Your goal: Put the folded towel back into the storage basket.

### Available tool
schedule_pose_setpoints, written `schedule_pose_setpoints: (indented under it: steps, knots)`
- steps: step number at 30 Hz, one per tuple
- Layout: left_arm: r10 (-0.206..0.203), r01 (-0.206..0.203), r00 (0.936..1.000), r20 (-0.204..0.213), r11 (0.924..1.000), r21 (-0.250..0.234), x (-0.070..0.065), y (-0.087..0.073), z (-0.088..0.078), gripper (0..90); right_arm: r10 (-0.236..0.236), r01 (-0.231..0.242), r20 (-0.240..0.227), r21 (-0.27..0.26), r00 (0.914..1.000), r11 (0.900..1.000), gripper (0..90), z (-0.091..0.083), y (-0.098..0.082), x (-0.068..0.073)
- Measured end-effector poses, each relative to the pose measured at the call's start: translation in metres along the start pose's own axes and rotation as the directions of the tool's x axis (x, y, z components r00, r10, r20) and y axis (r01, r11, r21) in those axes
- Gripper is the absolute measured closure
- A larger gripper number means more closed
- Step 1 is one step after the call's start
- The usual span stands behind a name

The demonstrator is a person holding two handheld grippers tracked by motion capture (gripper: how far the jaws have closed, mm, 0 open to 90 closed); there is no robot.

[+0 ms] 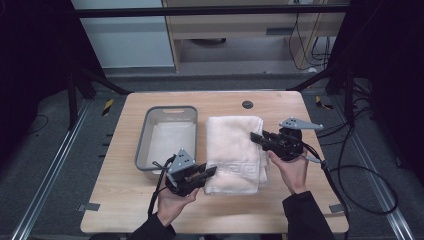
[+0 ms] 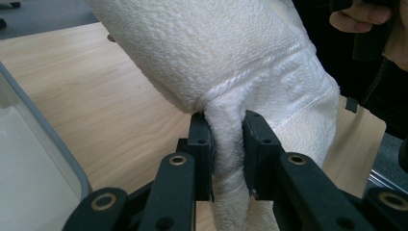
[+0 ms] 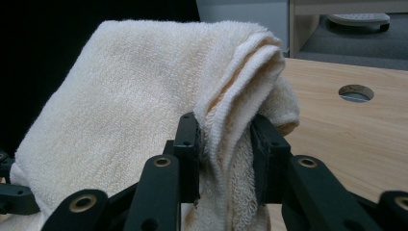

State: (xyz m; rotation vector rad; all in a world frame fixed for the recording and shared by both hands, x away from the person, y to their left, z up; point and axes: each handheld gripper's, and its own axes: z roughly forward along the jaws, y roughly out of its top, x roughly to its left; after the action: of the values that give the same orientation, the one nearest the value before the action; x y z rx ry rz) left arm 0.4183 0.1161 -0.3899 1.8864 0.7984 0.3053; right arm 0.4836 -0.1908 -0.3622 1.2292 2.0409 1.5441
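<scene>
Counter (image 1: 125, 210) wood lies under my fingers. Towel (image 1: 235, 150) stretches long, away from me, between my hands, beside the grey bin (image 1: 145, 135). Left fingers (image 2: 208, 144) pinch its near corner tight. Right fingers (image 3: 188, 154) pinch its far edge tight. Both hands are equally near, so both can lift it together.

one towel (image 1: 234, 150), one bin (image 1: 167, 137), two claws.

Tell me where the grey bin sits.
In the high view, the grey bin sits left of centre on the table, beside the folded towel.
</scene>
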Motion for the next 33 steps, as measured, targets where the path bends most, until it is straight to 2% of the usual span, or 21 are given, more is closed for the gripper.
schedule_pose_setpoints:
  steps: [22, 33]
  knots:
    - [-0.017, 0.014, 0.9993, -0.035, 0.9961, -0.087, 0.015, 0.017, -0.027, 75.3, -0.035, 0.034, -0.019, -0.037, 0.9992, 0.999, 68.2, 0.010, 0.035, 0.019]
    - [-0.019, 0.011, 0.9974, -0.069, 0.9929, -0.119, 0.022, 0.023, -0.040, 75.4, -0.058, 0.057, -0.024, -0.053, 0.9980, 0.997, 68.2, 0.020, 0.052, 0.032]
